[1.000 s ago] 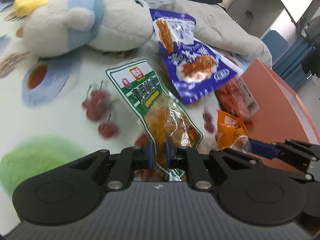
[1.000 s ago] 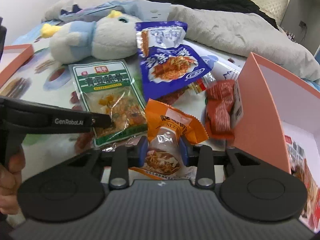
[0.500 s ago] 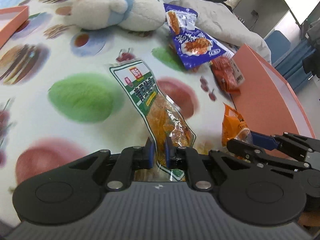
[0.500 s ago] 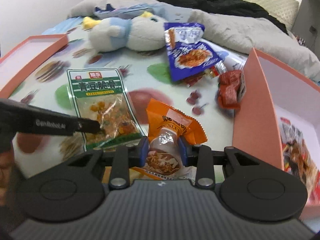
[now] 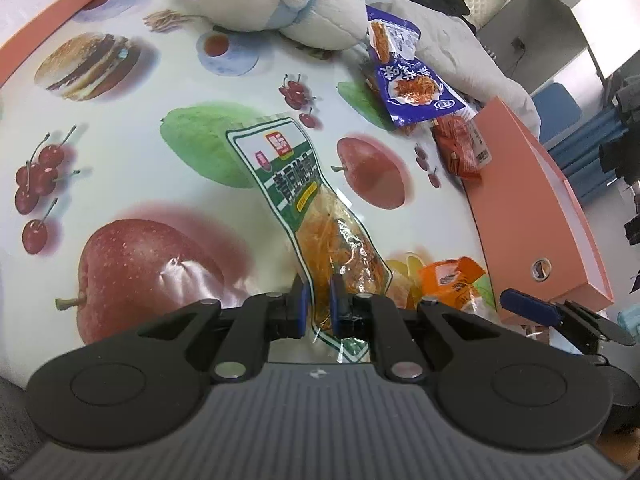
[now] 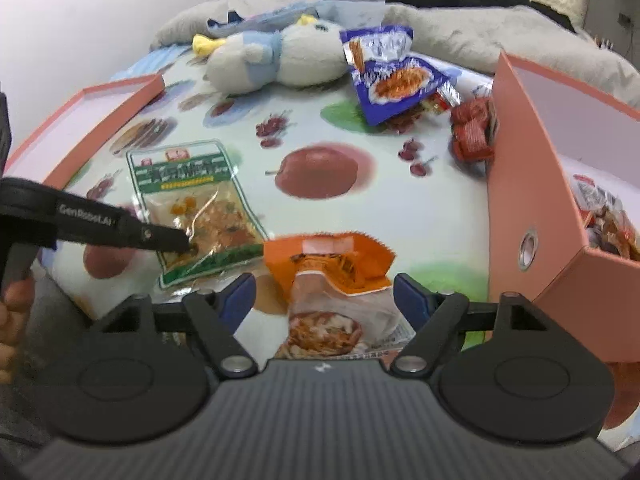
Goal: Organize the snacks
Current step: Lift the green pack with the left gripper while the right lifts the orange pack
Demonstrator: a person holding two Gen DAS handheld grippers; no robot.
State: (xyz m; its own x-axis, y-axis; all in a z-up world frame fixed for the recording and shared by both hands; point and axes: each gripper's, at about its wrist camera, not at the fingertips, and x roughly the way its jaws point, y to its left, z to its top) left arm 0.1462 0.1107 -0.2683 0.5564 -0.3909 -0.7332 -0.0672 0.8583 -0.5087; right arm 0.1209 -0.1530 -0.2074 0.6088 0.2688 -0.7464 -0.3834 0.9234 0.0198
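My left gripper (image 5: 318, 307) is shut on the bottom edge of a green snack packet (image 5: 316, 216), which stands up from the fruit-print cloth. The right wrist view shows the same green snack packet (image 6: 200, 204) pinched by the left gripper's fingers (image 6: 168, 238). My right gripper (image 6: 325, 296) has its jaws opening wide; the orange snack packet (image 6: 332, 280) lies between them and the pads are off it. In the left wrist view the orange snack packet (image 5: 452, 280) lies beside a right gripper fingertip (image 5: 524, 303).
An open salmon box (image 6: 536, 184) at the right holds snack packs. A salmon box lid (image 6: 84, 120) lies at the left. A plush toy (image 6: 276, 56), a blue snack bag (image 6: 396, 80) and red packets (image 6: 472, 132) lie farther back. A hand (image 6: 12, 320) grips the left tool.
Both grippers pulled back toward the near edge with their packets. The right gripper's jaws spread apart and let go of the orange packet. The left stays shut on the green packet.
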